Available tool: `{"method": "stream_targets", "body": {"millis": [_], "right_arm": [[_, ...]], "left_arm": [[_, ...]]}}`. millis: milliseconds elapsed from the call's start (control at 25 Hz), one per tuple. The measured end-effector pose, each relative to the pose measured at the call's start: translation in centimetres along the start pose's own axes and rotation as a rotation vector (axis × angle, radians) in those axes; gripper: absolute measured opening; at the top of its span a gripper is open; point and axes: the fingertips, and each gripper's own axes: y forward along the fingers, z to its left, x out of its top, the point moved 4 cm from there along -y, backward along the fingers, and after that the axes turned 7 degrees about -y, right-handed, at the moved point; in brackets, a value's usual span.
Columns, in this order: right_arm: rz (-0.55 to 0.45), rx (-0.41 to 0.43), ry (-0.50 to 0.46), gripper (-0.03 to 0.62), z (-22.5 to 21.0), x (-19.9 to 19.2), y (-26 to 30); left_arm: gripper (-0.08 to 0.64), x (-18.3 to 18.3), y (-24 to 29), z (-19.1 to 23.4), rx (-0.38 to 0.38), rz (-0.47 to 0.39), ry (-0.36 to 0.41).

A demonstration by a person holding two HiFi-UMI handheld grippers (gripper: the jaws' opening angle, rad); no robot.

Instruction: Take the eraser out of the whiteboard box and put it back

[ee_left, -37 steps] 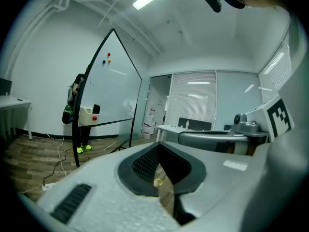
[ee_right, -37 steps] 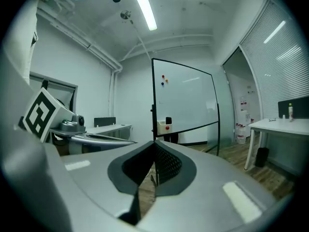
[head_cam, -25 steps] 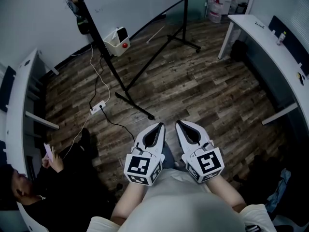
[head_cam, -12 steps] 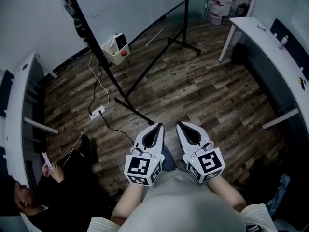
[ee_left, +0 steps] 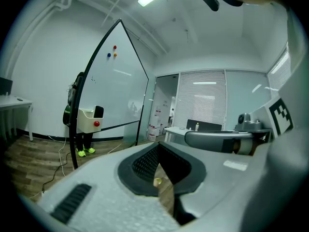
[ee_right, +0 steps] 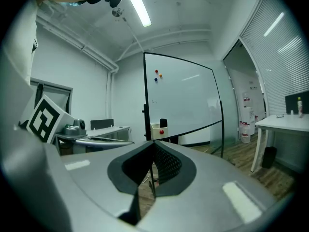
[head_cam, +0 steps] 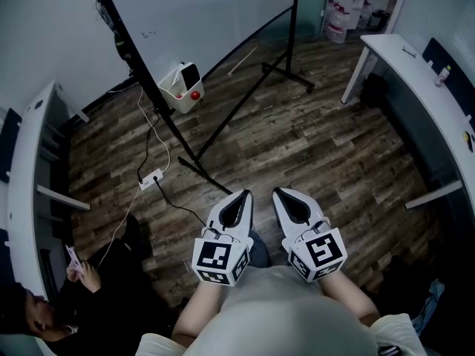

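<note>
White whiteboard box (head_cam: 177, 91) sat well beyond the left gripper (head_cam: 240, 194) and right gripper (head_cam: 281, 193), both closed, empty. The step looked like approach; next called for nearing it and opening.

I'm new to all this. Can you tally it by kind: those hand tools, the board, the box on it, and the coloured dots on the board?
Grippers: 2, left and right
Whiteboard: 1
Box: 1
Magnets: 3
Total: 7

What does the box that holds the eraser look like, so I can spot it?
Find the big whiteboard at the far side of the room. At its lower left corner is a small cream box, with a dark eraser standing in it and a red dot on its front.
</note>
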Motion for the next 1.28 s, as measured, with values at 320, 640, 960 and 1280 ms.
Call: {"method": "stream_targets", "body": {"millis": [320,640,960,1280], "right_arm": [[-0.003,0.018,0.001,0.000,-1.5,1.1,4.2],[-0.015,0.032,0.009,0.000,-2.8,2.3,8.6],[-0.030,0.048,0.006,0.000,-3.8,3.5,12.9],[-0.032,0.048,0.003,0.000,-4.9,4.2,17.0]], "left_arm": [[0.005,1.7,2.5,3.0,0.019,0.007,-0.009],[0.005,3.8,4.9,6.4,0.032,0.006,-0.007],[0.005,5.8,7.2,9.9,0.038,-0.002,-0.010],[0.005,7.3,9.9,13.1,0.024,0.000,-0.008]]}}
